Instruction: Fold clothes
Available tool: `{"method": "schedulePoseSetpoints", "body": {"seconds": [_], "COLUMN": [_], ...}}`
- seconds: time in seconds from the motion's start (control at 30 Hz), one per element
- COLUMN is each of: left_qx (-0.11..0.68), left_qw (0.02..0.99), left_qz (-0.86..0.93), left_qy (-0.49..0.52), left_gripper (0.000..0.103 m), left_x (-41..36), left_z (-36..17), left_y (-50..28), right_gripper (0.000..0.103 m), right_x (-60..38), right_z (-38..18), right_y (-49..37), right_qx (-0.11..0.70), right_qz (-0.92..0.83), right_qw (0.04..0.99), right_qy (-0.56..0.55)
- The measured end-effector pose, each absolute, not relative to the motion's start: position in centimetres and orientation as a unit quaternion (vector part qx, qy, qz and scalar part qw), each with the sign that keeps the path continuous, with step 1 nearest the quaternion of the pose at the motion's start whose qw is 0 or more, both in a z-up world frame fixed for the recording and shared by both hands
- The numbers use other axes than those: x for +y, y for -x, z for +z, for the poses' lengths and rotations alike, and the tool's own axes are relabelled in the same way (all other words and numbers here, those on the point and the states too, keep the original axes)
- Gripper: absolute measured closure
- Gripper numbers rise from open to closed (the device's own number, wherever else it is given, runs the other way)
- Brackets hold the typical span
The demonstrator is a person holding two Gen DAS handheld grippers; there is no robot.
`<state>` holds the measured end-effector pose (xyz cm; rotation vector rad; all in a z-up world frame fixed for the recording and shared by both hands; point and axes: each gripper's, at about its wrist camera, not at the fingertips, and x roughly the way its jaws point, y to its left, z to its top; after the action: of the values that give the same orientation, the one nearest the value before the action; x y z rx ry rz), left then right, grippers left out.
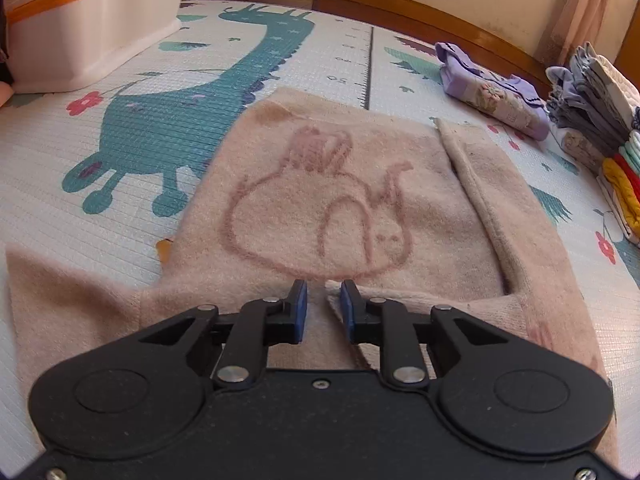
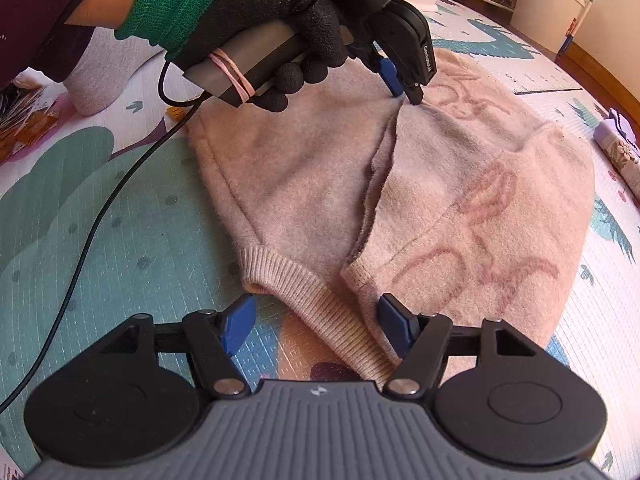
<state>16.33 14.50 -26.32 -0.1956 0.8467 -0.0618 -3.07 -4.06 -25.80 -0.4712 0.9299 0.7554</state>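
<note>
A pink knitted sweater [image 1: 340,208] with a reddish outline drawing lies flat on the play mat [image 1: 60,152]. In the left wrist view my left gripper [image 1: 323,304] sits low over the near edge, its blue pads close together with a ridge of knit pinched between them. The right wrist view shows the same left gripper [image 2: 402,88], held by a gloved hand [image 2: 248,20], gripping the peak of a folded-over flap of the sweater [image 2: 460,216]. My right gripper [image 2: 316,308] is open, its fingers either side of a ribbed cuff [image 2: 304,288], not touching it.
A white storage box with an orange band [image 1: 80,20] stands at the back left. A folded purple garment [image 1: 492,96] and a stack of folded clothes [image 1: 592,120] lie at the right. A black cable [image 2: 100,216] crosses the mat. A socked foot [image 2: 100,76] rests near the sweater.
</note>
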Motion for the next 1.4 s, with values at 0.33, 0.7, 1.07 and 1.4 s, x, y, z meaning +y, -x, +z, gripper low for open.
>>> {"method": "schedulePoseSetpoints", "body": {"seconds": [0.33, 0.7, 1.07, 1.4], "left_qx": [0.408, 0.427, 0.417, 0.414], "left_qw": [0.830, 0.792, 0.758, 0.780], "left_qz": [-0.069, -0.103, -0.122, -0.117], "left_qy": [0.374, 0.425, 0.487, 0.454], "left_gripper": [0.085, 0.085, 0.085, 0.085], "left_x": [19.5, 18.9, 19.4, 17.3], "left_z": [-27.5, -30.1, -31.4, -30.3], "left_y": [-14.5, -13.4, -12.1, -11.8], "right_gripper": [0.048, 0.043, 0.043, 0.043], "right_x": [-4.5, -6.1, -6.3, -6.3], "right_z": [-24.8, -25.6, -25.6, -25.2], "right_y": [2.8, 1.5, 1.5, 1.5], "right_qx": [0.418, 0.461, 0.461, 0.462], "right_qz": [0.310, 0.295, 0.298, 0.299], "right_qw": [0.826, 0.823, 0.822, 0.822], "right_qy": [0.218, 0.155, 0.149, 0.150]}}
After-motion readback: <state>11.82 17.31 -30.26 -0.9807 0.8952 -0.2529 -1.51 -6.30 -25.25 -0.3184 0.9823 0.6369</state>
